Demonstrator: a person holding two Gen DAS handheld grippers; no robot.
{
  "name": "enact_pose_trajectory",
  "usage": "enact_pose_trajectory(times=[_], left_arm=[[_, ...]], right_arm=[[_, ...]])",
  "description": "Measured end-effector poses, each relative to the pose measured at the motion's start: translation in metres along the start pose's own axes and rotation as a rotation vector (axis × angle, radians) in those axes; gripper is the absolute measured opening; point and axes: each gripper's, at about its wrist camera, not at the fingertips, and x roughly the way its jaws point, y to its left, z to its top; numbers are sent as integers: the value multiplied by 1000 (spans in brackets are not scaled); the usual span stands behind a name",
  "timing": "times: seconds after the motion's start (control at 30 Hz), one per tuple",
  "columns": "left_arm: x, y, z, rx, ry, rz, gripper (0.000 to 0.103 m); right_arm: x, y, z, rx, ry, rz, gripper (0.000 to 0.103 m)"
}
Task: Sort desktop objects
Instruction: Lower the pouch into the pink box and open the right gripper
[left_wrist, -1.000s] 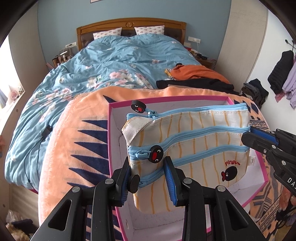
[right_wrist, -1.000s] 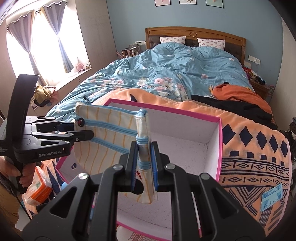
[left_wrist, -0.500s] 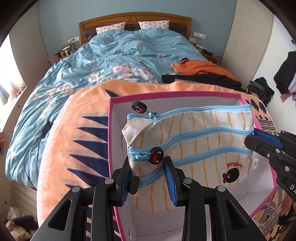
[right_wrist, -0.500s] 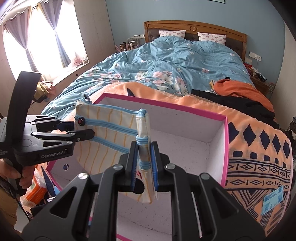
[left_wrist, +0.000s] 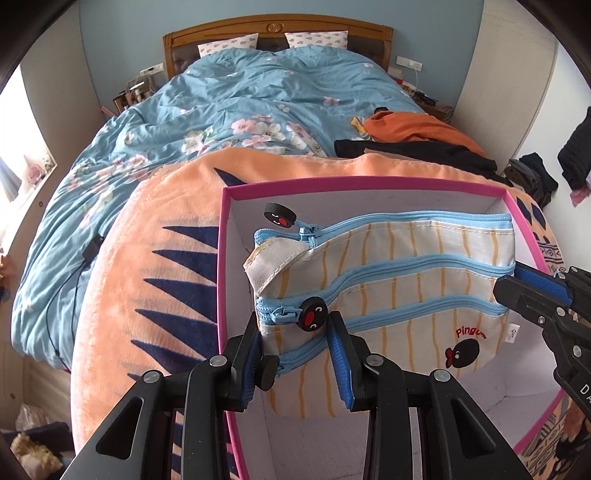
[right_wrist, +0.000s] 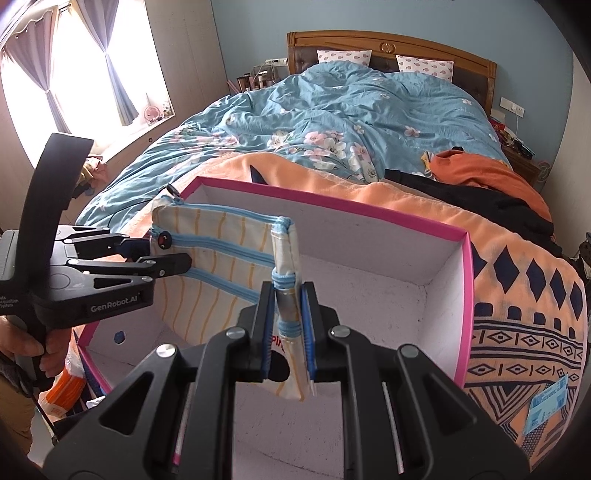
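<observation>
pencil pouch (left_wrist: 399, 280) | striped, zips shut | upright over pink-rim box (left_wrist: 225, 280)

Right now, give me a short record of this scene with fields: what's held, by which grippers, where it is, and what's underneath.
held item: cream fabric pencil case with blue zippers and orange wavy stripes
left gripper: shut on the case's zipper-pull end
right gripper: shut on the case's other end
position: case hangs stretched between both grippers, over the open box, not resting on its floor
container: white cardboard box with pink rim
box contents: none visible
underneath: orange patterned blanket on the bed
</observation>
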Motion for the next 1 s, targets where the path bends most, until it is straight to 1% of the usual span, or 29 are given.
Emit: enact_pose_trajectory(times=[0.1,0.67,0.8,0.9,1.0], left_arm=[[3,0,1,2,2,5,34],[18,-10,13,43,18,87,34],[22,-14,14,57,25,127,34],[25,-21,14,84,24,189,34],[30,-23,15,88,41,206,34]], right_arm=[[4,-1,1,5,7,-3,16],[29,-8,4,-1,65,-39,16],[35,-9,6,-4,84,-51,16],[41,-10,6,-2,106,-61,16],[47,-10,6,-12,129,-77,16]])
